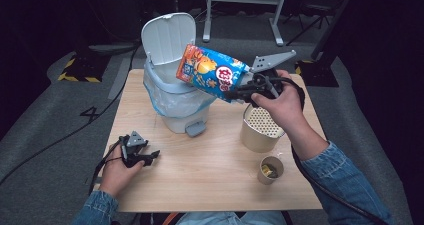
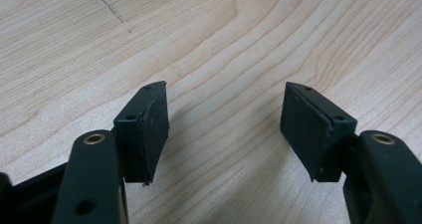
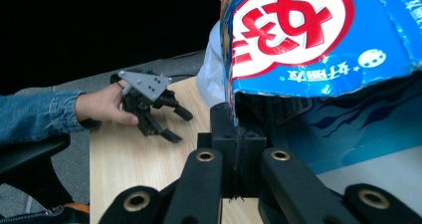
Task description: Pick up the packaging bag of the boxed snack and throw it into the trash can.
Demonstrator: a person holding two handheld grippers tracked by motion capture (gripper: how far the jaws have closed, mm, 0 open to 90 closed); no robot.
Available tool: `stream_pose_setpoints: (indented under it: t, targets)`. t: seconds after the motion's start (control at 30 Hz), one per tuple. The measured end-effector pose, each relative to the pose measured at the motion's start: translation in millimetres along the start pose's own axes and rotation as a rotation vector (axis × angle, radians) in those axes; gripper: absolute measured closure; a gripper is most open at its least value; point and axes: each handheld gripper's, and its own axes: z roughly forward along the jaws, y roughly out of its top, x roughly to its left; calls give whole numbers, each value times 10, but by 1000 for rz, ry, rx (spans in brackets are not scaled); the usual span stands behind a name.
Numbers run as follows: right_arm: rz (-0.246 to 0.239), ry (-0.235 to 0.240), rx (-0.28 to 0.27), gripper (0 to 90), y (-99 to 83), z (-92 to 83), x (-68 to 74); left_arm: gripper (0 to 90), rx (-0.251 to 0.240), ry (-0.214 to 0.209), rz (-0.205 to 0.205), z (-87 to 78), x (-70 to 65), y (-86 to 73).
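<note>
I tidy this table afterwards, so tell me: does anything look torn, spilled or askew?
The snack bag shut in the right gripper has a ragged, torn edge, seen in the right gripper view. It hangs tilted by the open bin. Nothing is spilled on the table.

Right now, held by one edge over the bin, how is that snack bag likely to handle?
The snack bag probably weighs little: it juts out sideways from the right tool, pinched at one edge, without drooping much. Its crinkled film looks fairly stiff but slippery, so it may twist. Released above the bin, it should drop in.

Right claw [image 1: 234,92] clamped, raised; left claw [image 1: 150,158] agape.
</note>
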Motion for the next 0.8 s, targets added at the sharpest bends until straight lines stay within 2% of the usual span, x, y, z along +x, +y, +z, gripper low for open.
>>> stream_pose_setpoints:
  t: [0.47,0.57,0.8]
  targets:
    - [60,9,6,883,212,312,-236,360,0,-1,-1,0,0,1]
    - [56,4,10,875,250,357,-253,360,0,-1,0,0,3,1]
    - [57,-5,-3,792,360,427,-254,361,0,-1,-1,1,0,1]
